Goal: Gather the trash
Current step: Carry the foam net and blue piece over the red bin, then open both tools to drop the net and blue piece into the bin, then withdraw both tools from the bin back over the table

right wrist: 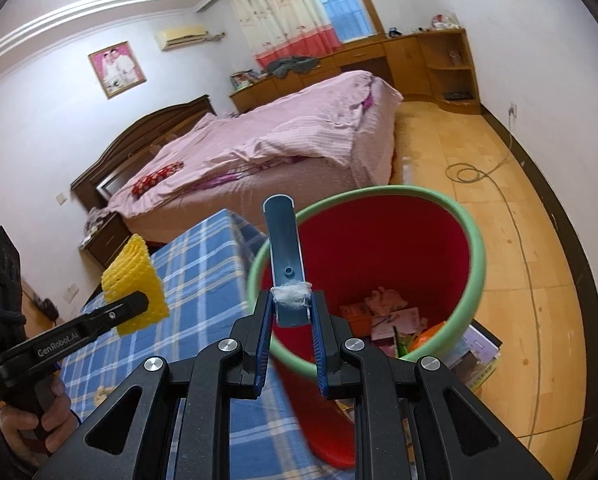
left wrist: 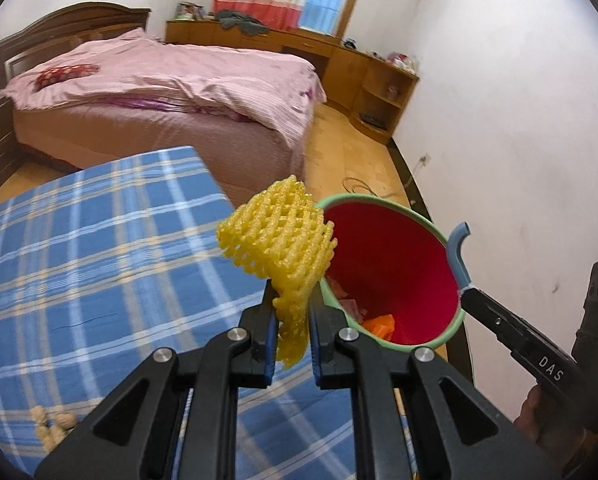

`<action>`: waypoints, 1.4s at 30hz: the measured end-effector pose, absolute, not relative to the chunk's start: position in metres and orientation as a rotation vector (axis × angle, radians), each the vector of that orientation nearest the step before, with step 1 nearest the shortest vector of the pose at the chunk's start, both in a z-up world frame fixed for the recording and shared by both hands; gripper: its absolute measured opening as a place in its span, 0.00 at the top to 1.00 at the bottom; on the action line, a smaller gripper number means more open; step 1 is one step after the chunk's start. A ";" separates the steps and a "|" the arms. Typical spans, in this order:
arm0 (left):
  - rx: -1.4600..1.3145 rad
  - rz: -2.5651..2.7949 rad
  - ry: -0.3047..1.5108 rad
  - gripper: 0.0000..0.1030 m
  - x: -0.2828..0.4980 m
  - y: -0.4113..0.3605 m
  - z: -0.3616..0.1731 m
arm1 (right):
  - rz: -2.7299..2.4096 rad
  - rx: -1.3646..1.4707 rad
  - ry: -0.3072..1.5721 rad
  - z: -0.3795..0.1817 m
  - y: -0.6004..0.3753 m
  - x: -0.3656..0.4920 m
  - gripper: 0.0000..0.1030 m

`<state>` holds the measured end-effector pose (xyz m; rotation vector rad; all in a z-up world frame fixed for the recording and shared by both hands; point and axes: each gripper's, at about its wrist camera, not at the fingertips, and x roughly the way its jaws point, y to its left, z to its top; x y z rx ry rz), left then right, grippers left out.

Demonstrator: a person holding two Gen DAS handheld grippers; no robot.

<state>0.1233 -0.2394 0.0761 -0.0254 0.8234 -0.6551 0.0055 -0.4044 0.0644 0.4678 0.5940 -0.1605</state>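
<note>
My left gripper is shut on a yellow foam fruit net, held above the blue checked tabletop just left of the bin's rim. The same yellow net shows at the left of the right wrist view, in the left gripper. My right gripper is shut on the bin's blue-grey handle, which has a white wad at the pads. The red bin with a green rim is lifted and tilted beside the table, with paper scraps and orange pieces inside. The right gripper holds the handle.
The blue checked tablecloth has peanuts near its front left. A bed with pink bedding stands behind it. A cable lies on the wooden floor, and books lie under the bin. A person's hand grips the left tool.
</note>
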 end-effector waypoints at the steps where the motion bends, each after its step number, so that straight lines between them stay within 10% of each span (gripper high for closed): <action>1: -0.016 -0.667 0.829 0.88 0.123 -0.249 0.074 | -0.166 0.475 0.596 0.062 -0.408 0.005 0.82; 19: 0.073 -0.774 0.908 0.88 0.133 -0.335 0.029 | -0.227 0.537 0.663 0.026 -0.451 0.016 0.80; 24: 0.093 -0.764 0.891 0.66 0.130 -0.338 0.029 | -0.237 0.544 0.675 0.023 -0.454 0.017 0.79; 42: 0.048 -0.692 0.900 0.60 0.122 -0.301 0.045 | -0.215 0.526 0.644 0.042 -0.436 0.008 0.54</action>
